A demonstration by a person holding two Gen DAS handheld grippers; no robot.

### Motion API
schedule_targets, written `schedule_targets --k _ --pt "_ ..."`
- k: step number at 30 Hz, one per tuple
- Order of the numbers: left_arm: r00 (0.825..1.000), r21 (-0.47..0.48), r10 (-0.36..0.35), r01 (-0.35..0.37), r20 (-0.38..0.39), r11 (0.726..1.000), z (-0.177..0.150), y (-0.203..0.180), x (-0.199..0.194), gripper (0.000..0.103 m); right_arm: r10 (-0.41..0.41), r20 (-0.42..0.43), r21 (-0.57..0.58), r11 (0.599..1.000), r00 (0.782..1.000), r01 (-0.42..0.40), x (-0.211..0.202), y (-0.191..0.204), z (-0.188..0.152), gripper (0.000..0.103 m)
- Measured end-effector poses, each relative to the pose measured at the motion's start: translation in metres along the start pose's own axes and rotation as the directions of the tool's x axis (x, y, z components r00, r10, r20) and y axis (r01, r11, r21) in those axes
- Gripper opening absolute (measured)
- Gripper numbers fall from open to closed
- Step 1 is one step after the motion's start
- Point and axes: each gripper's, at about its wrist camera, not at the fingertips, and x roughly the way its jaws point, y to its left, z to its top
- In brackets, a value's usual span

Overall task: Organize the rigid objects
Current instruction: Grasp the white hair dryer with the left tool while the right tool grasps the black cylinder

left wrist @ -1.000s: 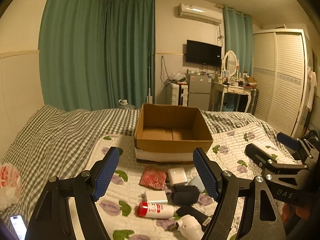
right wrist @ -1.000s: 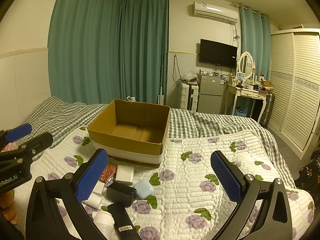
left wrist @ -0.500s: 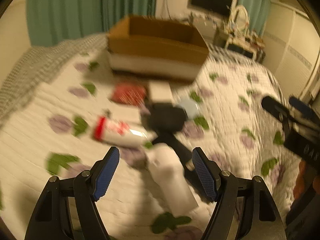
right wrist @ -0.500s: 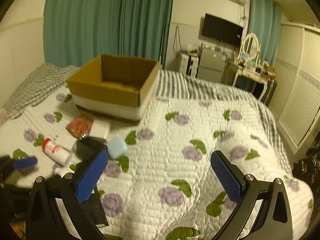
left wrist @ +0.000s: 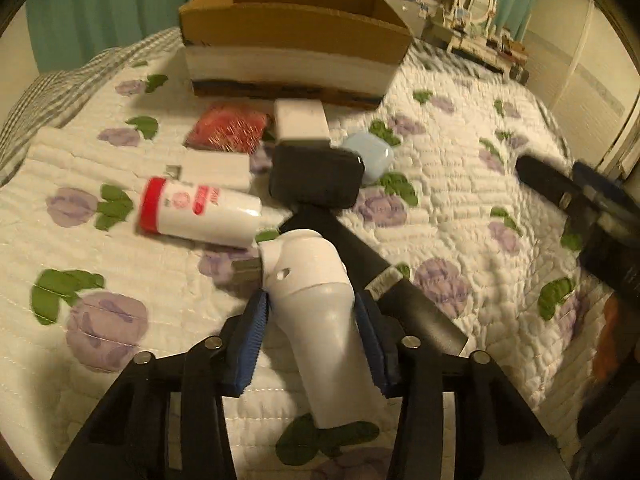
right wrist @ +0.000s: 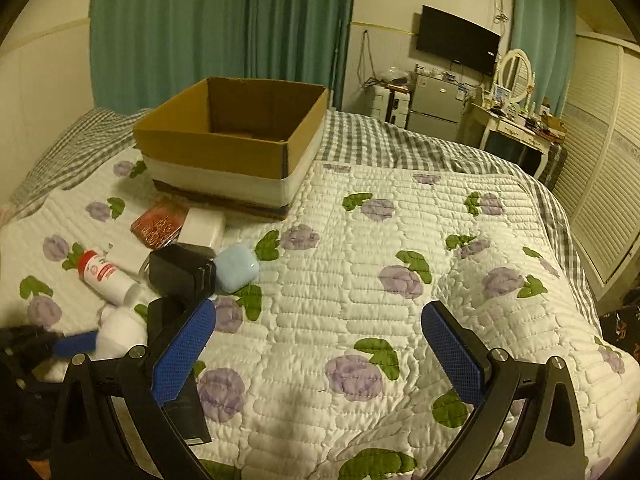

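My left gripper [left wrist: 310,332] is shut on a white plastic device [left wrist: 320,308] lying on the quilt; it also shows in the right wrist view [right wrist: 120,334]. Around it lie a white bottle with a red cap [left wrist: 198,212], a black case [left wrist: 316,178], a long black bar [left wrist: 400,296], a pale blue case [left wrist: 370,158], a white box [left wrist: 302,122], a flat white box [left wrist: 212,166] and a red packet [left wrist: 228,126]. An open cardboard box [left wrist: 292,40] stands behind them; it looks empty in the right wrist view [right wrist: 236,136]. My right gripper [right wrist: 320,344] is open and empty over the quilt.
The flowered quilt [right wrist: 400,280] covers a checked bed. A white wardrobe [right wrist: 600,168] stands to the right. A dressing table [right wrist: 516,128] and a small fridge [right wrist: 434,108] stand beyond the bed. Green curtains [right wrist: 220,32] hang behind.
My left gripper dropped down to the pile and closed on the white device. My right gripper tilted down towards the quilt and stayed open.
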Motion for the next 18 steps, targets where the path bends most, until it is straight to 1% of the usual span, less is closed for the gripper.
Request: schedule_targets --k 3,6,8,10,12,14,16,17,18 --pt "0.997 -0.001 0.008 -0.008 0.075 1.000 0.009 0.007 -0.018 0.044 0.024 -0.006 -0.033 0.999 1.000 -0.024 0.001 0.009 -0.002 0.103" --pt "0.992 -0.008 0.016 -0.015 0.129 1.000 0.015 0.017 -0.032 0.044 0.079 -0.030 -0.071 0.994 0.996 -0.081 0.006 0.022 -0.004 0.103" --pt "0.985 -0.017 0.036 -0.033 0.166 0.999 0.019 0.025 -0.040 0.044 0.120 -0.053 -0.095 0.988 0.991 -0.124 0.011 0.032 -0.007 0.103" --pt "0.979 -0.028 0.062 -0.058 0.195 0.998 0.022 0.033 -0.046 0.044 0.171 -0.098 -0.123 0.975 0.980 -0.183 0.019 0.048 -0.012 0.103" --pt "0.977 -0.042 0.066 -0.059 0.203 0.997 0.023 0.040 -0.047 0.044 0.180 -0.133 -0.147 0.969 0.975 -0.199 0.028 0.061 -0.018 0.102" --pt "0.979 -0.056 0.062 -0.052 0.196 0.997 0.023 0.046 -0.044 0.044 0.196 -0.170 -0.164 0.961 0.966 -0.224 0.037 0.075 -0.024 0.099" --pt "0.981 -0.057 0.061 -0.052 0.186 0.997 0.023 0.048 -0.040 0.044 0.212 -0.202 -0.161 0.956 0.956 -0.246 0.046 0.082 -0.028 0.090" --pt "0.981 -0.057 0.058 -0.048 0.183 0.997 0.022 0.048 -0.039 0.044 0.223 -0.222 -0.154 0.953 0.949 -0.260 0.052 0.084 -0.030 0.087" --pt "0.982 -0.059 0.054 -0.044 0.180 0.997 0.023 0.050 -0.038 0.044 0.231 -0.240 -0.146 0.951 0.943 -0.271 0.057 0.087 -0.032 0.083"
